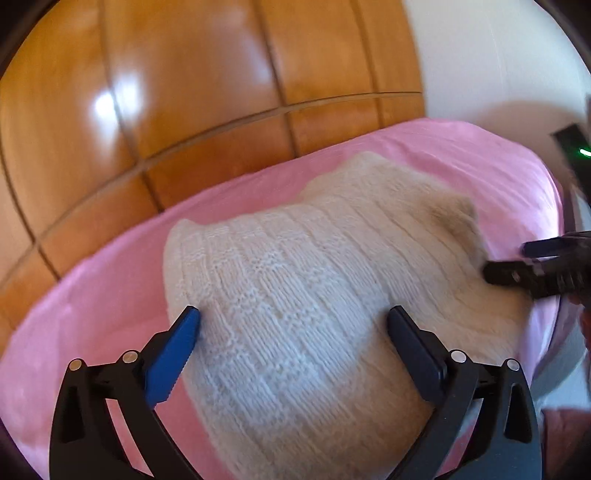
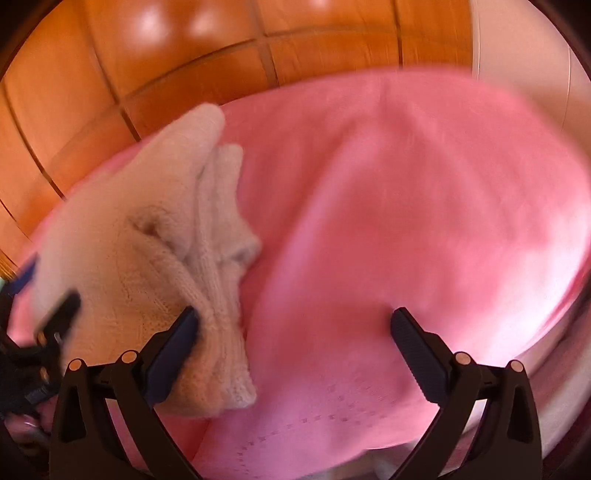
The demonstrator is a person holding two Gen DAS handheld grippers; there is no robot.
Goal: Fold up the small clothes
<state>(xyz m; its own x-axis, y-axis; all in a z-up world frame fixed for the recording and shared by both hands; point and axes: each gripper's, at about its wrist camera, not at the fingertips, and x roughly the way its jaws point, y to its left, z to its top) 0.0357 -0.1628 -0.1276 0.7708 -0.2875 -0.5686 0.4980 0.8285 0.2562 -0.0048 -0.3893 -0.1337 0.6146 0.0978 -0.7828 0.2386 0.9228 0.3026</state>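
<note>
A glossy orange-brown wooden wardrobe (image 1: 155,110) fills the back of the room in both views, its front split into panels by thin dark grooves. Bright white patches of light reflect off the polished wood (image 2: 207,22). To the right of it stands a plain white wall (image 1: 498,66), partly in soft shadow; it also shows at the right edge of the right wrist view (image 2: 517,44). In front lies a bed covered with a pink sheet (image 2: 406,184), creased in gentle folds, with a dotted stitched pattern near its closest edge (image 2: 325,410).
</note>
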